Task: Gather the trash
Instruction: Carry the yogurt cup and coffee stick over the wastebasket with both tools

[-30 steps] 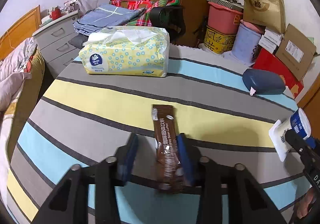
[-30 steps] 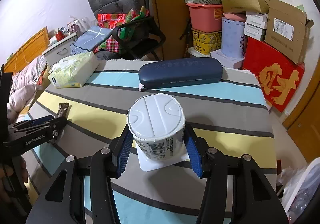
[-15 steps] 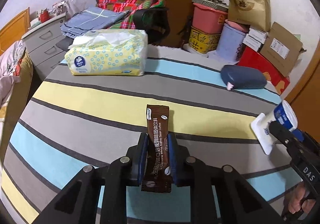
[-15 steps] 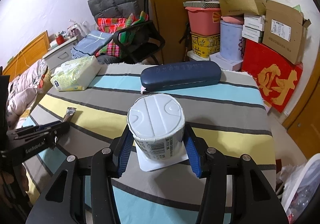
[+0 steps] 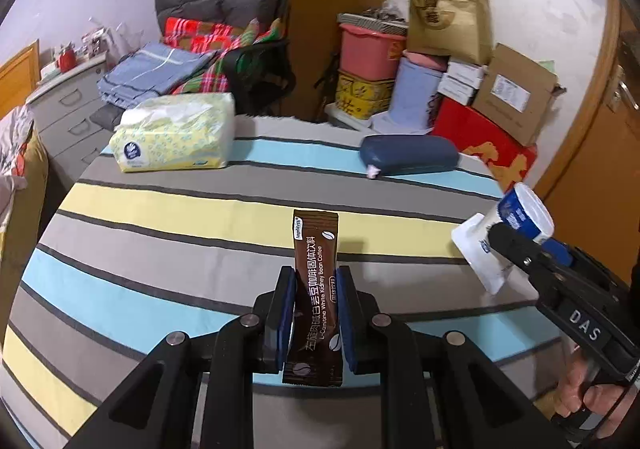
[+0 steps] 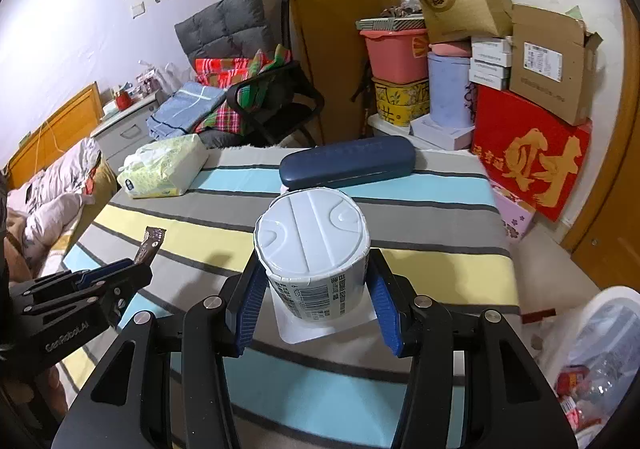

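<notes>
While both tools hang above the striped tablecloth (image 5: 168,209), each has a piece of rubbish pinched between its blue ribbed pads. The left gripper (image 5: 316,313) is closed tight on a coffee sachet (image 5: 316,273) — a long, flat, glossy brown foil packet with white print, standing nearly upright between the pads and lifted clear of the cloth, its crimped top edge poking well past the fingertips. From the right camera the same sachet shows as a thin crinkled strip angled up from the black jaws. The right gripper (image 6: 316,301) clamps a yogurt cup (image 6: 316,249) by its sides: a squat, round white plastic tub turned base-forward, the moulded base ridged with a straight band and two curved grooves, a barcode label wrapped round the wall, and a loose white foil lid hanging at its mouth. In the left view the cup (image 5: 520,217) carries a blue band and is held off the table near the right edge.

On the cloth, broad bands of yellow, grey and pale blue with thin dark lines, lie a soft, puffy tissue pack (image 5: 176,133) in yellow-dotted plastic wrap and a smooth oblong navy glasses case (image 5: 408,161), well apart at the far side. A white translucent trash bin (image 6: 592,353) with wrappers inside sits low at the right — beside the table
</notes>
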### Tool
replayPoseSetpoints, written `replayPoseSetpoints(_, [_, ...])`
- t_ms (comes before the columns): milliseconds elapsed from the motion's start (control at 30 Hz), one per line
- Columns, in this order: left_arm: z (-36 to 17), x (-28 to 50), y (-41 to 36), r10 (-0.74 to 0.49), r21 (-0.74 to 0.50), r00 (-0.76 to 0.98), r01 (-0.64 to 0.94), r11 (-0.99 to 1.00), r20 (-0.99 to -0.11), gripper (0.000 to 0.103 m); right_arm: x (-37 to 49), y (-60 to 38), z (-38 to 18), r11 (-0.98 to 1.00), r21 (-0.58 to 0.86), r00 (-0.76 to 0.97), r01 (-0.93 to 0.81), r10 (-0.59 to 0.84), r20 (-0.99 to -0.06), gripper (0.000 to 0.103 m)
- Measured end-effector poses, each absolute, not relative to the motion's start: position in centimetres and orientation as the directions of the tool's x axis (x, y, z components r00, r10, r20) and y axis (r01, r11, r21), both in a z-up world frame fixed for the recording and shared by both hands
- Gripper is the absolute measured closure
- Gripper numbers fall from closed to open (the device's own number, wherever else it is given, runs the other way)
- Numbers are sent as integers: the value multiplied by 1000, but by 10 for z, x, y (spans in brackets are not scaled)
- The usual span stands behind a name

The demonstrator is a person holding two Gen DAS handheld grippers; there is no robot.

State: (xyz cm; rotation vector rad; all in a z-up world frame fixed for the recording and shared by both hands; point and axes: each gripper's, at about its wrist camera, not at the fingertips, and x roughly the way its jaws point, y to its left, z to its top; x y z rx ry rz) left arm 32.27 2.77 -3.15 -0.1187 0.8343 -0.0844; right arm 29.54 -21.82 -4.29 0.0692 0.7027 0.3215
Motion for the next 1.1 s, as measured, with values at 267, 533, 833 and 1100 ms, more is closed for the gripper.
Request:
replayPoseSetpoints(267, [-10, 293, -2, -160, -130, 696, 96, 987, -700, 82, 274, -238, -33, 955, 181, 745, -235, 296, -598, 52])
replayPoseSetpoints(533, [8, 262, -38, -209, -127, 712, 168, 978, -670, 82, 247, -262, -19, 965, 179, 784, -194, 262, -563, 52])
replayPoseSetpoints(833, [31, 231, -100, -309, -130, 706, 297, 946, -638, 82, 216, -303, -4, 978, 160, 825, -130, 197, -530, 52])
replayPoseSetpoints(1100, [33, 212, -167, -389, -134, 662, 403, 905, -640, 82, 197, -356, -6, 987, 159, 837, -25, 108, -537, 52])
